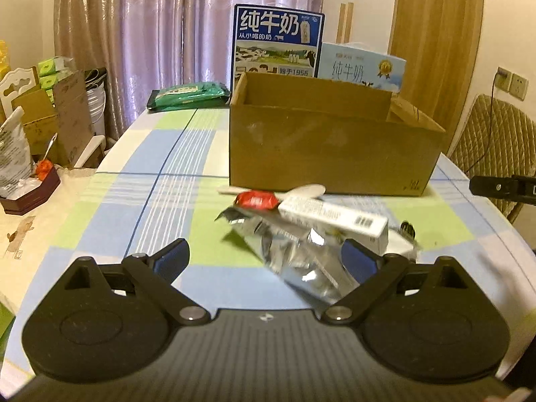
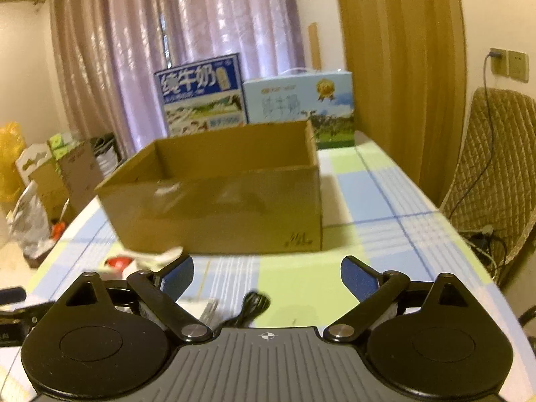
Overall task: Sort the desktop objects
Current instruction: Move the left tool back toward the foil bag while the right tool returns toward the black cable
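Note:
An open cardboard box (image 1: pixel 328 147) stands on the checked tablecloth; it also fills the middle of the right wrist view (image 2: pixel 221 207). In front of it lie a crumpled silver foil bag (image 1: pixel 294 254), a white carton (image 1: pixel 331 217), a red wrapped packet (image 1: pixel 256 199) and a pale spoon (image 1: pixel 301 190). My left gripper (image 1: pixel 266 259) is open just short of the foil bag, its right pad beside the bag. My right gripper (image 2: pixel 266 273) is open over bare cloth, with a black cable (image 2: pixel 249 308) and a white carton edge (image 2: pixel 197 308) below it. The red packet (image 2: pixel 117 263) shows at its left.
Two milk cartons (image 1: pixel 278 40) (image 1: pixel 361 67) stand behind the box, and a green packet (image 1: pixel 187 95) lies at the far left of the table. Boxes and bags crowd the floor at the left (image 1: pixel 50 117). A quilted chair (image 2: pixel 495 174) stands at the right table edge.

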Demonstrator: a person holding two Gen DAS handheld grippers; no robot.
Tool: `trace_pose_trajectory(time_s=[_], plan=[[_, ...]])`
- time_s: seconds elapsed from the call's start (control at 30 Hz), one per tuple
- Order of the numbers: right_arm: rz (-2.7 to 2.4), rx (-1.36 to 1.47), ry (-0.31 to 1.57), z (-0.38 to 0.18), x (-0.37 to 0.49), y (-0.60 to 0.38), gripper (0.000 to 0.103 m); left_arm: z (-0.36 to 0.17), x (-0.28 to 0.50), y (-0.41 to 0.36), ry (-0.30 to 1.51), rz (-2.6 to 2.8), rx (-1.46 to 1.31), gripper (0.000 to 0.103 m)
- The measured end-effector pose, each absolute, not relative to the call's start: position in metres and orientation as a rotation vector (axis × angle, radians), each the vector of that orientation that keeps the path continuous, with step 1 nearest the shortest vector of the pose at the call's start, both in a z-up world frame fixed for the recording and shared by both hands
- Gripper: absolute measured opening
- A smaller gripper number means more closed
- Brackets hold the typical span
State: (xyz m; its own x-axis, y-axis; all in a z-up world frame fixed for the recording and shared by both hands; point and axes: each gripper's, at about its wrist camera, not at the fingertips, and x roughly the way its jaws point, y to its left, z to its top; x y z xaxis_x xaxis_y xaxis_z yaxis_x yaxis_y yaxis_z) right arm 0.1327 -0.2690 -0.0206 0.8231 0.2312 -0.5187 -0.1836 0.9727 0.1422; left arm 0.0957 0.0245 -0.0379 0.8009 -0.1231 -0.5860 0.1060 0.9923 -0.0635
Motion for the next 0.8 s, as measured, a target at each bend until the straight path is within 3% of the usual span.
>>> trace_pose_trajectory(time_s=[0.8], plan=[[0.252, 0.074, 0.697, -0.057, 0.127, -0.266, 0.093, -0.061, 0.104, 0.017, 0.76, -0.158, -0.133, 0.095]])
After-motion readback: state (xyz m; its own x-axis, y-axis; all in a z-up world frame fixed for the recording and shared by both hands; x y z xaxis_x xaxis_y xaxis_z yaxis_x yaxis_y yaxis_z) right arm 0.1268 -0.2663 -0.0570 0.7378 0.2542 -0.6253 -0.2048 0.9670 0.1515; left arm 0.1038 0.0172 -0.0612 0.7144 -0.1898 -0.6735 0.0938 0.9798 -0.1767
